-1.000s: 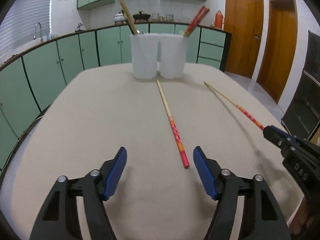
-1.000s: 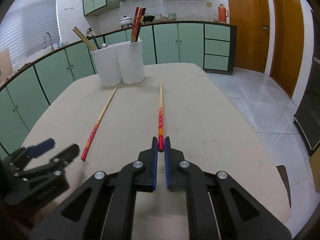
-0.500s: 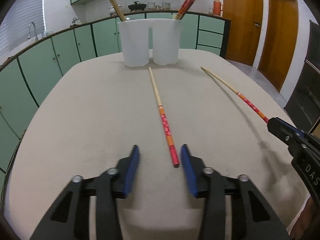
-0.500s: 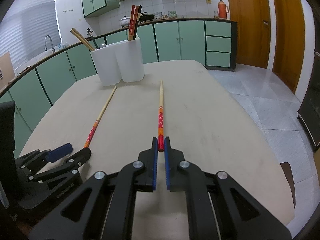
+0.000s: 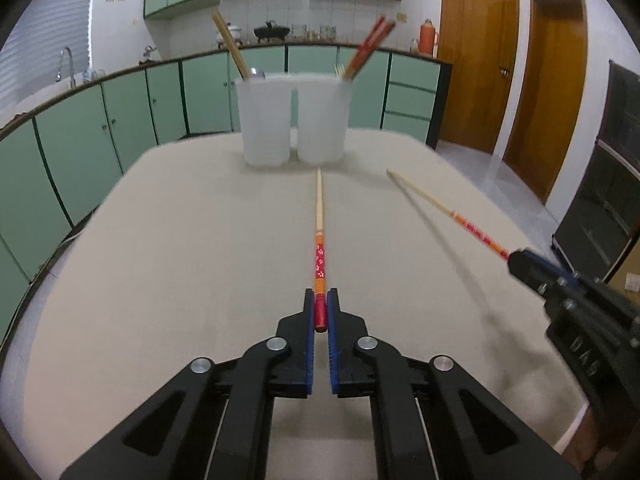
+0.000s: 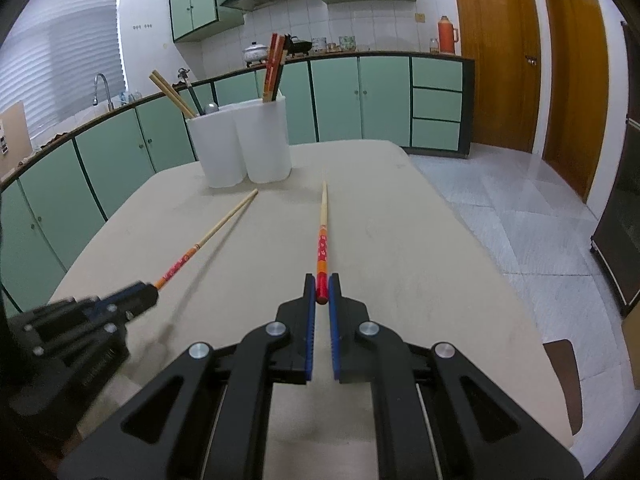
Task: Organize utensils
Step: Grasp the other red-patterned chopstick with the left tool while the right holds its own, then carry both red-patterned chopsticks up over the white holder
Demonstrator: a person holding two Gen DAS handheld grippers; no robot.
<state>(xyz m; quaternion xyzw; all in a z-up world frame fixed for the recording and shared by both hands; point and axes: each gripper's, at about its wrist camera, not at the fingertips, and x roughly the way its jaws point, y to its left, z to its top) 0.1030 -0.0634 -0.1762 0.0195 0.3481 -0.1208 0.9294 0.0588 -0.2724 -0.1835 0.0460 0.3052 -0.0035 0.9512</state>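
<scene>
My left gripper (image 5: pixel 319 300) is shut on the red end of a chopstick (image 5: pixel 319 236) that points at two white holders (image 5: pixel 294 120) at the far end of the table. My right gripper (image 6: pixel 321 284) is shut on the red end of a second chopstick (image 6: pixel 322 228). Each gripper and its chopstick shows in the other view: the right one (image 5: pixel 516 258) with its chopstick (image 5: pixel 440 210), the left one (image 6: pixel 148 294) with its chopstick (image 6: pixel 216 230). Both chopsticks are lifted slightly off the beige table (image 5: pixel 180 240). The holders (image 6: pixel 244 144) hold several chopsticks and a spoon.
Green kitchen cabinets (image 5: pixel 120 120) run along the left and back of the table. Wooden doors (image 6: pixel 496 52) and a tiled floor (image 6: pixel 520 220) are on the right. A dark cabinet (image 5: pixel 600 200) stands at the far right.
My left gripper moved forward over the chopstick's red end and closed on it, then raised it. My right gripper kept its grip and lifted its chopstick a little.
</scene>
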